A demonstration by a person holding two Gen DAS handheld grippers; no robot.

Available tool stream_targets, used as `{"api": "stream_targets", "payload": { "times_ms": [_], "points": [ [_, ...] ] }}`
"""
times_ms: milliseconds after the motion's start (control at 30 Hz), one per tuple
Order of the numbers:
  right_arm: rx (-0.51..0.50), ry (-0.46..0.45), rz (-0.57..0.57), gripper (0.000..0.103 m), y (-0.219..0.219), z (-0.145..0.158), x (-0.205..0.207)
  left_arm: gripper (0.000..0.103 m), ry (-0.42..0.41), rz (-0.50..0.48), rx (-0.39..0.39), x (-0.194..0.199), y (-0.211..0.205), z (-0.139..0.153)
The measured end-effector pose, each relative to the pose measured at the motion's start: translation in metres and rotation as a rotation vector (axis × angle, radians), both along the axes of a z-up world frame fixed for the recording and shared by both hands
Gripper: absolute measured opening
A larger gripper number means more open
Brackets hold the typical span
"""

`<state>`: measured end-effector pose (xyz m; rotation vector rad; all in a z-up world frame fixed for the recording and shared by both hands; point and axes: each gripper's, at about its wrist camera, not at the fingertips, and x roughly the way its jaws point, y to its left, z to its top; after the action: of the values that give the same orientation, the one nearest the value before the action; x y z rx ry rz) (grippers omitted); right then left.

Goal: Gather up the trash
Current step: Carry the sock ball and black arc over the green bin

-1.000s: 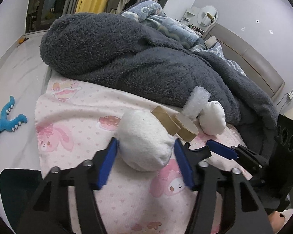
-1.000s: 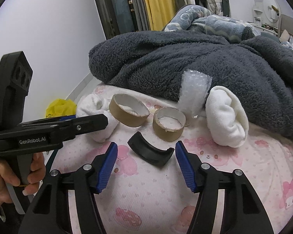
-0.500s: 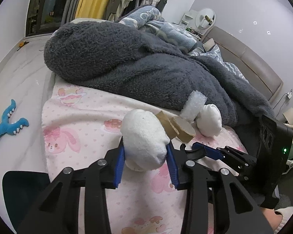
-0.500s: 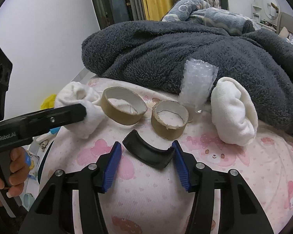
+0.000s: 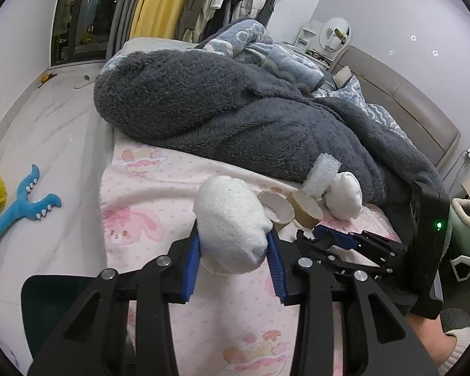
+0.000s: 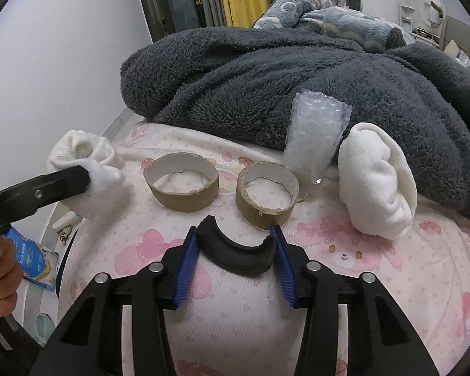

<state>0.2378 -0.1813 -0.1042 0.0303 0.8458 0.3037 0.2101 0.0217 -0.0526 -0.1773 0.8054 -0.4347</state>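
Your left gripper [image 5: 233,266] was clamped on the rolled white sock [image 5: 232,222], lifted off the pink sheet [image 5: 147,188], while your right gripper [image 6: 233,261], jaws closing, bracketed the curved black piece [image 6: 235,255] lying before 2 cardboard rings [image 6: 181,185], ready for pickup.

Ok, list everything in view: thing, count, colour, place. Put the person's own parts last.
sock: two, white; one in the left claw, the other on the sheet by the blanket
tape core: two, brown card, side by side on the sheet
bubble wrap: one, clear, leaning on the blanket
black piece: one, curved, between the right claw's pads
blanket: one, dark grey, heaped on the bed
sheet: one, pink print
toy: one, blue, on the floor
left claw: shut on the sock
right claw: closing on the black piece
hand: one, on the left claw's handle
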Motion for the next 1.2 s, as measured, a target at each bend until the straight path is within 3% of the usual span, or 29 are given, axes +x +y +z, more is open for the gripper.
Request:
{"api": "stream_targets", "payload": {
  "times_ms": [567,867,1200],
  "points": [
    [0.027,-0.051,-0.028,0.045,0.0,0.028,-0.025,0.041,0.036,0.098,0.014,-0.015,0.037,-0.004],
    [0.063,-0.095,-0.008,0.045,0.011,0.049,-0.04,0.041,0.091,0.143,0.086,-0.03,0.062,-0.022],
    [0.095,-0.121,0.058,0.045,0.052,0.063,-0.067,0.041,0.215,0.189,0.153,-0.041,0.1,-0.062]
  ]
}}
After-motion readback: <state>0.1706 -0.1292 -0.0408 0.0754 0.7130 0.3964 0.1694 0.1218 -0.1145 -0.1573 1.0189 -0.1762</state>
